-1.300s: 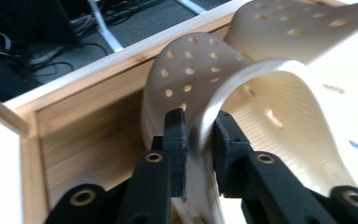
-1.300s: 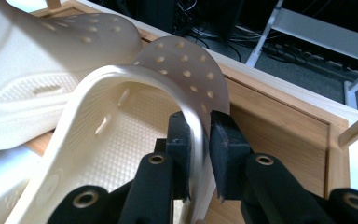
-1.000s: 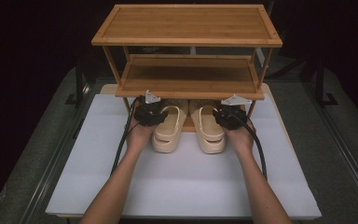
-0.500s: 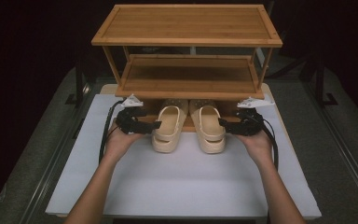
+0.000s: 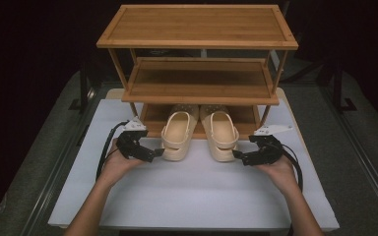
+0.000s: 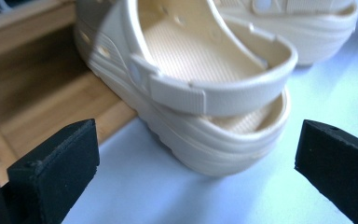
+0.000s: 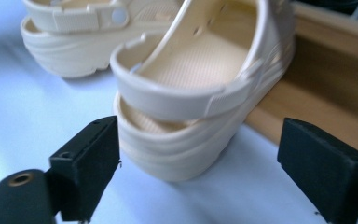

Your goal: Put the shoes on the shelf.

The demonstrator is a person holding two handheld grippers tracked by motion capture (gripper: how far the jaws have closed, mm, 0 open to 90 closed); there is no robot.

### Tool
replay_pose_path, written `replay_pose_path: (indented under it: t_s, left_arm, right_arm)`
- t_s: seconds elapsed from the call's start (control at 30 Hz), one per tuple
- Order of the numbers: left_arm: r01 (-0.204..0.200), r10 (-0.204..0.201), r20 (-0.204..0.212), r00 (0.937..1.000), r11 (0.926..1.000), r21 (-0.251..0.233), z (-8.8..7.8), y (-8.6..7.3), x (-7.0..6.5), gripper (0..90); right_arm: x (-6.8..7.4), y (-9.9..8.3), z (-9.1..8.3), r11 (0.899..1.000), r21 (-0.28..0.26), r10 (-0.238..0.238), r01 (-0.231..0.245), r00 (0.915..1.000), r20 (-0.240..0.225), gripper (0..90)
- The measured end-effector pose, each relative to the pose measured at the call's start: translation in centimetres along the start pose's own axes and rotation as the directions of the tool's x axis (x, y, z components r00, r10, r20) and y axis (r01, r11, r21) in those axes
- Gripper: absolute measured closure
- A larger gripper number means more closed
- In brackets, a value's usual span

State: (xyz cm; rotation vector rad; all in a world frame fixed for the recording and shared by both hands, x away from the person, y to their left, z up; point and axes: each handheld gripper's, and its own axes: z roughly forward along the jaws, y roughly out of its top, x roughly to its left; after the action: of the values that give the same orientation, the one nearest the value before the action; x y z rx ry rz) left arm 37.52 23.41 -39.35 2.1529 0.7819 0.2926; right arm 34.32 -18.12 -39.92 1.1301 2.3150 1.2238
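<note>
Two cream clogs are sitting side by side with their toes tucked onto the bottom shelf of the bamboo shoe rack (image 5: 199,78) and their heels sticking out over the white table mat (image 5: 192,196). The left clog (image 5: 177,135) and the right clog (image 5: 220,135) are lying almost touching each other, each with its heel strap resting across the open back.

The left gripper (image 5: 153,153) is hovering just beside the heel of the left clog, on its outer side, with its jaws standing wide and just having been opening; in the left gripper view the clog's heel (image 6: 200,93) is lying ahead between the two black jaws, with neither jaw touching it.

The right gripper (image 5: 241,156) is sitting likewise just outside the heel of the right clog, jaws wide and just having been opening; in the right gripper view the heel (image 7: 191,102) is showing between the pads, clear of both
</note>
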Motion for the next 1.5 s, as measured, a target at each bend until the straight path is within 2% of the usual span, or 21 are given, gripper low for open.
replay_pose_path:
  t_s: [0.07, 0.1, 0.17, 0.27, 0.4, 0.57, 0.87, 1.13, 1.3, 1.43, 1.5]
  left_arm:
    - [-0.006, 0.006, 0.006, 1.0000, 0.9999, 0.011, 0.3, -0.1, -0.1, 0.0]
    - [-0.019, 0.018, 0.023, 0.9996, 0.9994, 0.029, 1.2, -0.6, -0.3, 0.0]
    - [-0.022, 0.020, 0.032, 0.9993, 0.9985, 0.050, 2.0, -0.9, -0.4, 0.0]
    - [-0.023, 0.021, 0.041, 0.9989, 0.9984, 0.053, 3.0, -1.2, -0.5, 0.0]
    - [-0.041, 0.038, 0.046, 0.9982, 0.9967, 0.071, 4.2, -1.3, -0.6, 0.0]
    - [-0.055, 0.050, 0.053, 0.9973, 0.9939, 0.095, 5.2, -1.5, -0.8, 0.0]
    - [-0.068, 0.064, 0.044, 0.9970, 0.9930, 0.097, 5.8, -0.7, -1.4, 0.0]
    - [-0.076, 0.071, 0.060, 0.9957, 0.9930, 0.090, 7.0, 0.3, -2.3, 0.0]
    - [-0.063, 0.057, 0.069, 0.9960, 0.9952, 0.076, 7.8, 0.8, -2.6, 0.0]
    - [-0.063, 0.059, 0.054, 0.9968, 0.9951, 0.076, 8.1, 1.0, -2.7, 0.0]
    - [-0.066, 0.063, 0.051, 0.9967, 0.9946, 0.079, 8.0, 1.0, -2.7, 0.0]
  right_arm:
    - [0.0, -0.3, 0.3, 1.000, 0.001, -0.005, 0.005, 1.0000, -0.006, 12.3]
    - [0.0, -0.9, 1.1, 1.000, 0.026, -0.016, 0.016, 0.9996, -0.024, 12.3]
    - [0.0, -1.2, 1.7, 0.999, 0.044, -0.016, 0.018, 0.9992, -0.037, 11.6]
    - [0.0, -1.5, 2.6, 0.997, 0.068, -0.021, 0.024, 0.9990, -0.040, 10.6]
    - [0.0, -1.5, 3.5, 0.998, 0.066, -0.012, 0.017, 0.9974, -0.071, 10.0]
    - [0.4, -1.4, 4.4, 0.996, 0.078, -0.022, 0.030, 0.9951, -0.097, 10.1]
    - [0.8, -1.1, 5.0, 0.997, 0.068, -0.029, 0.037, 0.9920, -0.123, 10.5]
    - [0.9, -0.8, 5.6, 0.997, 0.069, -0.030, 0.039, 0.9918, -0.124, 10.5]
    - [1.2, -0.2, 6.1, 0.996, 0.072, -0.039, 0.049, 0.9909, -0.129, 10.5]
    - [1.5, 0.2, 6.5, 0.996, 0.069, -0.048, 0.056, 0.9918, -0.119, 9.6]
    - [1.4, 0.3, 6.6, 0.997, 0.067, -0.033, 0.042, 0.9920, -0.122, 9.9]
